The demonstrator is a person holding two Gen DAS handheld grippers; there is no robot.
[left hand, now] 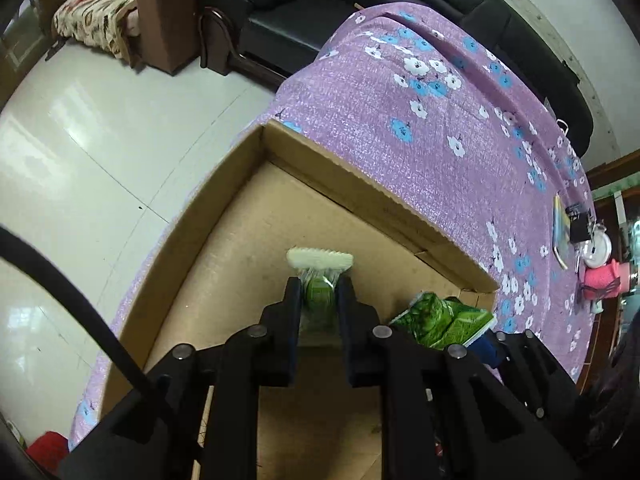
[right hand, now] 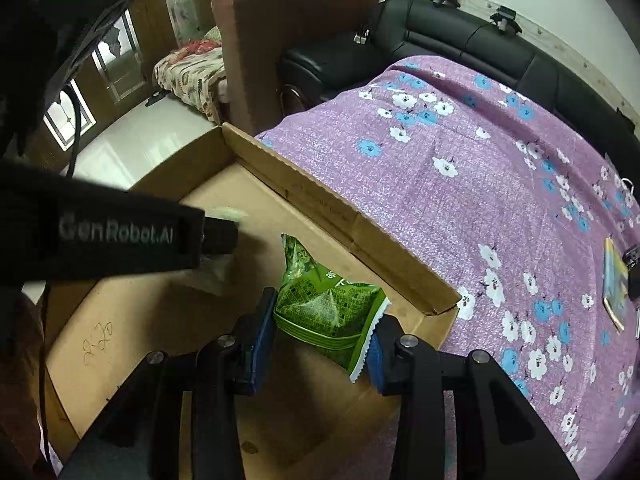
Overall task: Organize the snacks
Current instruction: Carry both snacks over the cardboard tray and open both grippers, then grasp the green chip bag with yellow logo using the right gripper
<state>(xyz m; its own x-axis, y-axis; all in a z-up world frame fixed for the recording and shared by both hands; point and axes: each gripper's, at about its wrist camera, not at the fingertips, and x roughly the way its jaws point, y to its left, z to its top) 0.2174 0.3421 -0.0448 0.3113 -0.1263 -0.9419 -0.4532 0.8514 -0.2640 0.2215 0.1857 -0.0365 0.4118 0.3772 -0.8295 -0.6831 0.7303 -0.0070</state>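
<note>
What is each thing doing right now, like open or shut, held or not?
Cardboard box: open on top, on the purple cloth.
Small green snack packet: pinched in the left gripper, over the box.
Big green snack bag: pinched in the right gripper, over the box.
Black sofa: empty seat.

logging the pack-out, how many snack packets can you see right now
2. A small packet sits between the left gripper's fingers over the box; a bigger green packet is in the right gripper. Others may be hidden.
</note>
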